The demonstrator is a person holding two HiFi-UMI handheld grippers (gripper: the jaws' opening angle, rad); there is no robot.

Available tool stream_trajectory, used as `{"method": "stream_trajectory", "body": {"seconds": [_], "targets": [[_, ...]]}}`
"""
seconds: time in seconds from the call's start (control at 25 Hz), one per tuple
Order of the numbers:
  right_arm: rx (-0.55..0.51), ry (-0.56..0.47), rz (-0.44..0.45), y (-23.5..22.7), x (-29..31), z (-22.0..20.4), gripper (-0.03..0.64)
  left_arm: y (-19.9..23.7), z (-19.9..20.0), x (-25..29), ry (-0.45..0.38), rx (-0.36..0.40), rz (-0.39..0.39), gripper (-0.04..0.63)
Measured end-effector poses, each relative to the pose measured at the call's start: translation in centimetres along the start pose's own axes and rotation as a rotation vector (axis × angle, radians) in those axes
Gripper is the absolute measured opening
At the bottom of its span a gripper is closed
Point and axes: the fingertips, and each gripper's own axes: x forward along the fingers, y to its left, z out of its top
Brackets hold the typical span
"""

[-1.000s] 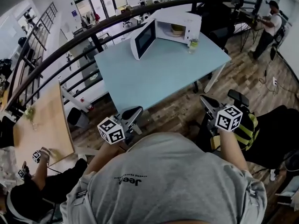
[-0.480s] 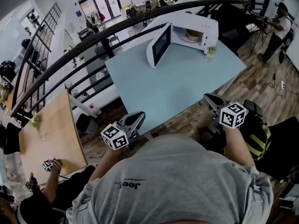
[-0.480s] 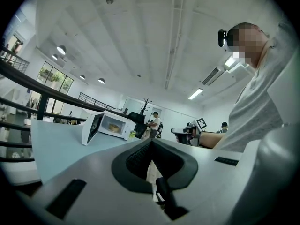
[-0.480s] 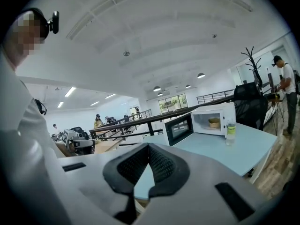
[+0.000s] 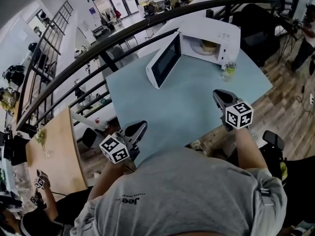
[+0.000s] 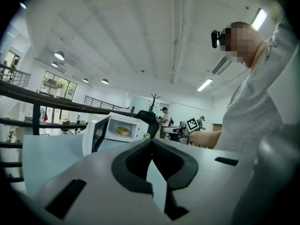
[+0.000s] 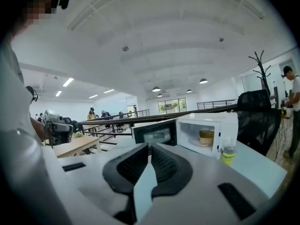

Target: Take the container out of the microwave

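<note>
Inside the open microwave (image 5: 206,41) at the far end of the table (image 5: 162,100) sat the container (image 5: 210,45). Left gripper (image 5: 138,128) and right gripper (image 5: 219,95), both at the near edge, had jaws pressed together, holding nothing.

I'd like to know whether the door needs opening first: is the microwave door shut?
No, the microwave door stands swung wide open, and the container shows inside.

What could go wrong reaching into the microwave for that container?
The bottle stands right by the microwave opening; the right gripper could tip it going in. The open door juts out on the left, where the left gripper might bump it. Both grippers are shut and must open for the container.
</note>
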Motion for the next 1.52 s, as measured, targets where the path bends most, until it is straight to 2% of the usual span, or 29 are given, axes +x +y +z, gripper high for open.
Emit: {"method": "stream_trajectory", "body": {"seconds": [0.16, 0.28, 0.36, 0.56, 0.88, 1.08, 1.36, 1.52], "targets": [[-0.034, 0.041, -0.031, -9.8, 7.5, 1.8, 0.02, 3.8, 2.7, 9.2, 0.006, -0.03, 0.05, 0.009], [-0.06, 0.07, -0.036, -15.7, 12.9, 2.6, 0.024, 5.5, 3.8, 17.2, 0.04, -0.045, 0.033, 0.009], [-0.074, 0.095, -0.039, -19.4, 16.0, 2.2, 0.052, 6.3, 3.8, 22.8, 0.065, -0.043, 0.019, 0.009], [-0.124, 0.172, -0.116, -25.3, 23.9, 0.3, 0.072, 9.7, 3.2, 31.9, 0.111, -0.044, -0.002, 0.009], [-0.197, 0.296, -0.288, -31.0, 31.5, -2.1, 0.075, 14.3, 1.2, 38.0, 0.172, -0.071, -0.021, 0.009], [-0.31, 0.363, -0.361, -34.0, 34.1, -2.7, 0.075, 15.3, -0.1, 40.0, 0.201, -0.082, -0.046, 0.009], [-0.449, 0.439, -0.417, -36.2, 36.0, -4.5, 0.087, 15.9, -2.4, 41.5, 0.24, -0.104, -0.068, 0.009], [-0.455, 0.455, -0.435, -37.0, 36.9, -5.1, 0.089, 17.0, -2.9, 42.3, 0.238, -0.122, -0.055, 0.009]]}}
